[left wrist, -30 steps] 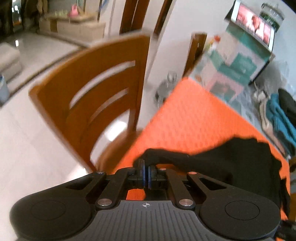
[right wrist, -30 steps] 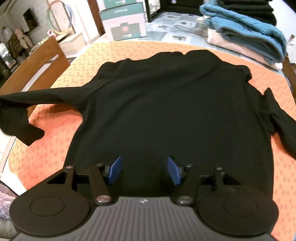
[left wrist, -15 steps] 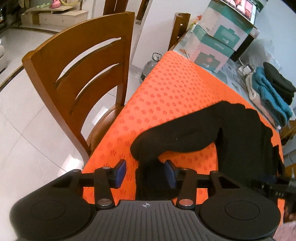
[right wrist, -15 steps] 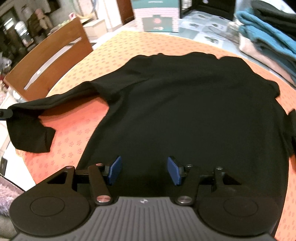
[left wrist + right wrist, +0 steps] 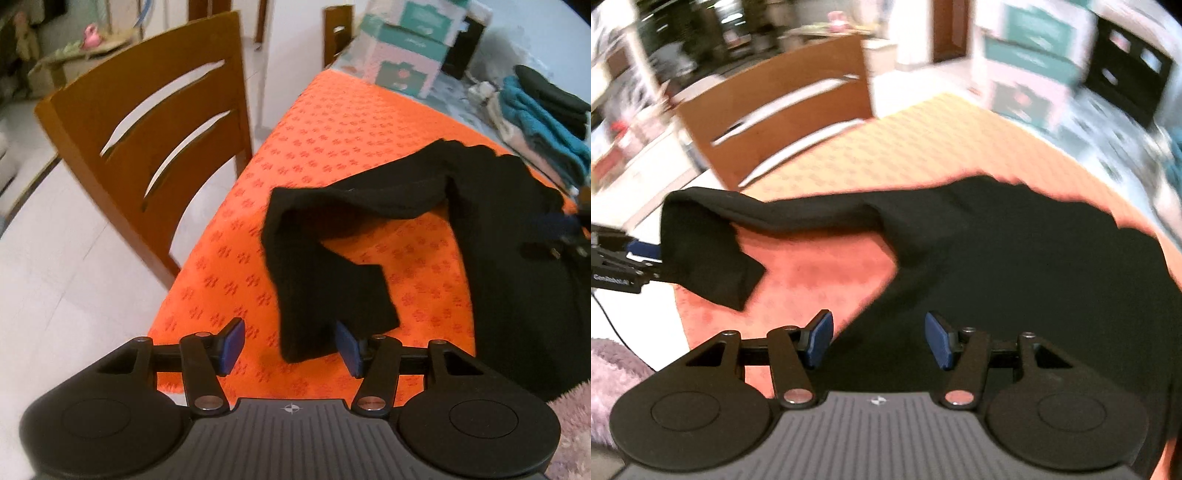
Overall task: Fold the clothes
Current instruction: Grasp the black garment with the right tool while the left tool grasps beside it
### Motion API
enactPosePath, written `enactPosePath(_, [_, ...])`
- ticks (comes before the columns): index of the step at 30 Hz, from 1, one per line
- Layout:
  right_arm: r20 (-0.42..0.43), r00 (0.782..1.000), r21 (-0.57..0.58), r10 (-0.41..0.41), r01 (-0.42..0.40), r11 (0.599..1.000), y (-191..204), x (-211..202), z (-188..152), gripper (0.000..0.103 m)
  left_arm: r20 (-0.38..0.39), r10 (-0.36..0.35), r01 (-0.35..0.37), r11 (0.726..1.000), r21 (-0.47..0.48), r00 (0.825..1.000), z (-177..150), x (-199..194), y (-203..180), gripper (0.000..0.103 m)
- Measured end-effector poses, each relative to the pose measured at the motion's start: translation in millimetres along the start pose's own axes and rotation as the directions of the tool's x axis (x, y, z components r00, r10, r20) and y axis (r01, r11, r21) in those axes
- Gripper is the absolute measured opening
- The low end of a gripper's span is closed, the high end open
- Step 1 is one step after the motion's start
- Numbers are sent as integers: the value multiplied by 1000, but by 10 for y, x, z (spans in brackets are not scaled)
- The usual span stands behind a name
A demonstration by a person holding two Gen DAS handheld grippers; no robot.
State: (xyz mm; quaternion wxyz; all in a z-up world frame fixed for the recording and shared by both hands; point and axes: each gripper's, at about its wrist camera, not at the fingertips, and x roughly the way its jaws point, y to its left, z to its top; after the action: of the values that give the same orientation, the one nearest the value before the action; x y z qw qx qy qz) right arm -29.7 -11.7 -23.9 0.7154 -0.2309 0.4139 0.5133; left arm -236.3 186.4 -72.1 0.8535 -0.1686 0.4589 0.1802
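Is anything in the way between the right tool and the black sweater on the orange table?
No, nothing visible. The right tool hangs open right over the black knit sweater spread on the orange patterned tablecloth. Only empty air lies between its blue pads and the cloth.

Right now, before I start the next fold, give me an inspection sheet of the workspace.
Surface: table under an orange patterned cloth, bare around the garment.
Job's things: black sweater spread flat; its sleeve bent back on itself near the table edge.
Clutter: stack of folded clothes and teal boxes at the far side.
Grippers: left gripper jaws opening, the sleeve's cuff lies between them, pads not pressing; right gripper open above the sweater's hem, holding nothing.
Cables: one thin dark cable below the left gripper.
Surroundings: wooden chair beside the table, pale tiled floor, fuzzy lilac fabric at the near edge.
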Motion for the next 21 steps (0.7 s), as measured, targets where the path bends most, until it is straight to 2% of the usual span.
enactPosePath(5, [1, 997, -197, 76, -74, 978, 261, 214, 384, 62, 30, -8, 6, 998, 68, 1000, -20, 52, -64, 57])
enactPosePath(6, [-4, 996, -237, 87, -86, 968, 320, 268, 447, 62, 31, -13, 11, 998, 69, 999, -24, 67, -62, 54])
enactPosePath(8, [-16, 995, -311, 102, -102, 945, 440, 375, 551, 62, 33, -22, 19, 998, 67, 999, -31, 98, -54, 45])
enactPosePath(9, [-21, 994, -347, 105, -105, 932, 503, 427, 601, 62, 30, -20, 18, 997, 69, 999, -29, 118, -58, 36])
enactPosePath(10, [-22, 994, -378, 104, -105, 920, 557, 475, 635, 62, 26, -18, 16, 997, 72, 1000, -27, 137, -64, 20])
enactPosePath(11, [-23, 994, -408, 103, -103, 907, 609, 521, 665, 61, 27, -23, 21, 997, 75, 999, -21, 142, -63, 12])
enactPosePath(12, [-29, 994, -431, 104, -106, 896, 653, 575, 702, 61, 34, -24, 21, 997, 78, 999, -15, 136, -65, 7])
enactPosePath(13, [-36, 994, -444, 102, -107, 890, 698, 629, 740, 61, 45, -10, 6, 997, 79, 999, -3, 118, -65, 7])
enactPosePath(15, [-40, 996, -455, 86, -94, 885, 721, 715, 792, 52, 67, 32, -38, 996, 82, 997, 28, 69, -57, 6])
enactPosePath(17, [-45, 997, -461, 65, -78, 884, 721, 795, 836, 18, 84, 85, -92, 992, 87, 993, 67, 11, -39, 6])
enactPosePath(19, [-51, 998, -455, 46, -64, 888, 713, 870, 876, 4, 98, 139, -147, 986, 73, 985, 126, -63, 33, 6])
enactPosePath(21, [-29, 999, -442, 40, -49, 896, 711, 852, 859, 1, 109, 196, -203, 978, 54, 975, 188, -129, 121, 6])
